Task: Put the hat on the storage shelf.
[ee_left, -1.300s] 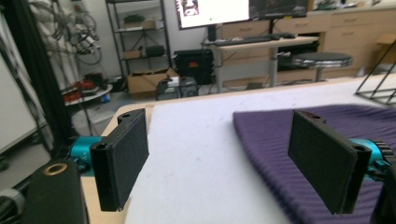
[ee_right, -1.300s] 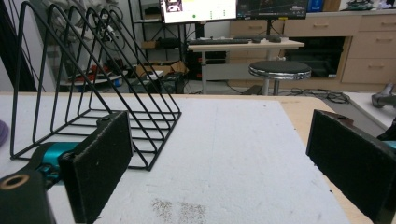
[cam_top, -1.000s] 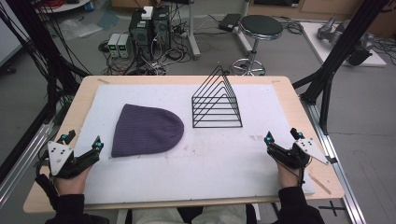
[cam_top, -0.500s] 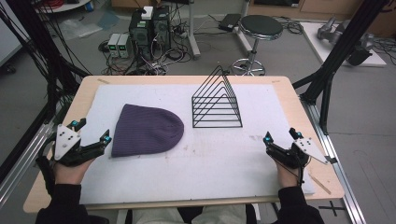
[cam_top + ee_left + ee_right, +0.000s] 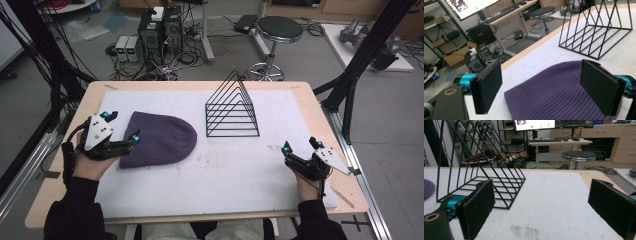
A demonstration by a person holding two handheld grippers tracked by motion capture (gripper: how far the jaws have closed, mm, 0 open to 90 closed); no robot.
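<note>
The left gripper (image 5: 121,131) hangs wide open at the purple hat's (image 5: 160,140) brim, near the table's (image 5: 300,97) left edge, apparently to pinch it; the right gripper (image 5: 300,148) waits open and empty near the right edge.

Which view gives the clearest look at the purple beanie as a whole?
The high view: the purple beanie lies flat with nearly its whole outline visible, the left gripper open at its left edge. The left gripper view shows only part of its ribbed knit close up between the jaws; the right gripper view catches a sliver at the far left.
</note>
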